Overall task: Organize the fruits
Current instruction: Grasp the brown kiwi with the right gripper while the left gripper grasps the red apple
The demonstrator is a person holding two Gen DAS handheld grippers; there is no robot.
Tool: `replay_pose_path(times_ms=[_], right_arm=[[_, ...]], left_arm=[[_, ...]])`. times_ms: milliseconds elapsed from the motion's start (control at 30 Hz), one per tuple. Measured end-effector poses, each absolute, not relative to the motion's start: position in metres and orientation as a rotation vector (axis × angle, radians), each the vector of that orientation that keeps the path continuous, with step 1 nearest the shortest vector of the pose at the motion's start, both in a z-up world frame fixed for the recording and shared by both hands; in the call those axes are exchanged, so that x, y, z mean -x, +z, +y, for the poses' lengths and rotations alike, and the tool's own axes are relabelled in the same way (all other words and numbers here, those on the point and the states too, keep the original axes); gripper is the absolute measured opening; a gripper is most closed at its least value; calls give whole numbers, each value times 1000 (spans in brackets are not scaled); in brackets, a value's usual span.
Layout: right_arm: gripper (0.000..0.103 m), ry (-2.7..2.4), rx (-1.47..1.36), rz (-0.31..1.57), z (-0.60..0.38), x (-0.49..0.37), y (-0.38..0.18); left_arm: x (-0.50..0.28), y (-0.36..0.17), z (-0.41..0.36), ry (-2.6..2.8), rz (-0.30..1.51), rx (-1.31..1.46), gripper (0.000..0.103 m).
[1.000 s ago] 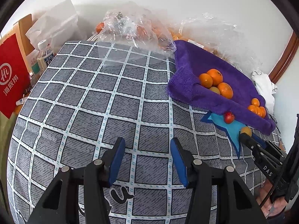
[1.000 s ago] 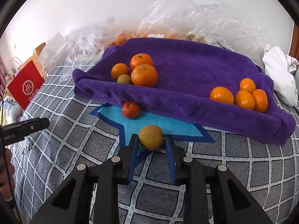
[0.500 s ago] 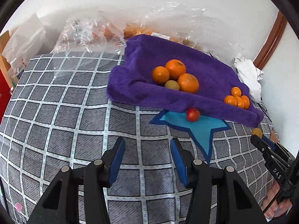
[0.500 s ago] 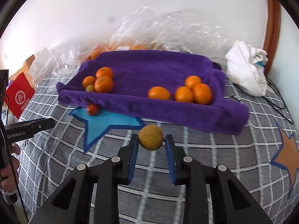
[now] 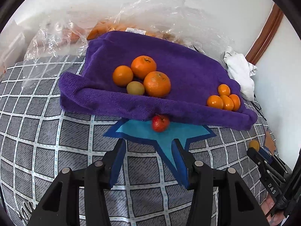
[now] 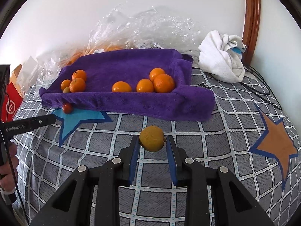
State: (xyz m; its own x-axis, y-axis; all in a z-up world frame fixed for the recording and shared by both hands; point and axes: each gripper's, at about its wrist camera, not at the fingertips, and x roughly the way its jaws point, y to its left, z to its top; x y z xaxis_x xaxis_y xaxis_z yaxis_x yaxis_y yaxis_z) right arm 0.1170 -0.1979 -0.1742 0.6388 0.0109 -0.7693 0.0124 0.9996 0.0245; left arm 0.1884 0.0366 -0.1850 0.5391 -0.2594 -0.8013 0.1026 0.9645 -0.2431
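My right gripper is shut on a yellow-orange fruit and holds it above the checked bedcover, in front of the purple towel. The towel holds a left group of oranges with a small green fruit, and a right group of oranges. A small red fruit lies on the blue star patch at the towel's front edge. My left gripper is open and empty, just in front of the red fruit. The right gripper also shows in the left wrist view.
Crumpled clear plastic bags with more oranges lie behind the towel against the wall. A white cloth sits at the back right with dark cables beside it. An orange star patch is on the bedcover at right. A red bag stands at left.
My left gripper has swung right and closer to the towel and red fruit. My right gripper has moved right along the towel's front, still holding the fruit.
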Motion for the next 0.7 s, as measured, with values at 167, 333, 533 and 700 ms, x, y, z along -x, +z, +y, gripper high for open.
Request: replay_pose_path(times_ms=[167,333,533,700], right_arm=[[29,4,-37,899,-205,-118,-181],[29,23,-68,925,-212,-123,-187],[29,24,-89,932,-212,-126,-189],[29,26,-77,920,-207,-126,-186]], left_arm=[[-205,-191,21,-202,1004,172,48],[-214,-192,11,-172,984,171,47],[-220,-193,2,-127,960,129,23],[-215,-190,11,-140,965,146,22]])
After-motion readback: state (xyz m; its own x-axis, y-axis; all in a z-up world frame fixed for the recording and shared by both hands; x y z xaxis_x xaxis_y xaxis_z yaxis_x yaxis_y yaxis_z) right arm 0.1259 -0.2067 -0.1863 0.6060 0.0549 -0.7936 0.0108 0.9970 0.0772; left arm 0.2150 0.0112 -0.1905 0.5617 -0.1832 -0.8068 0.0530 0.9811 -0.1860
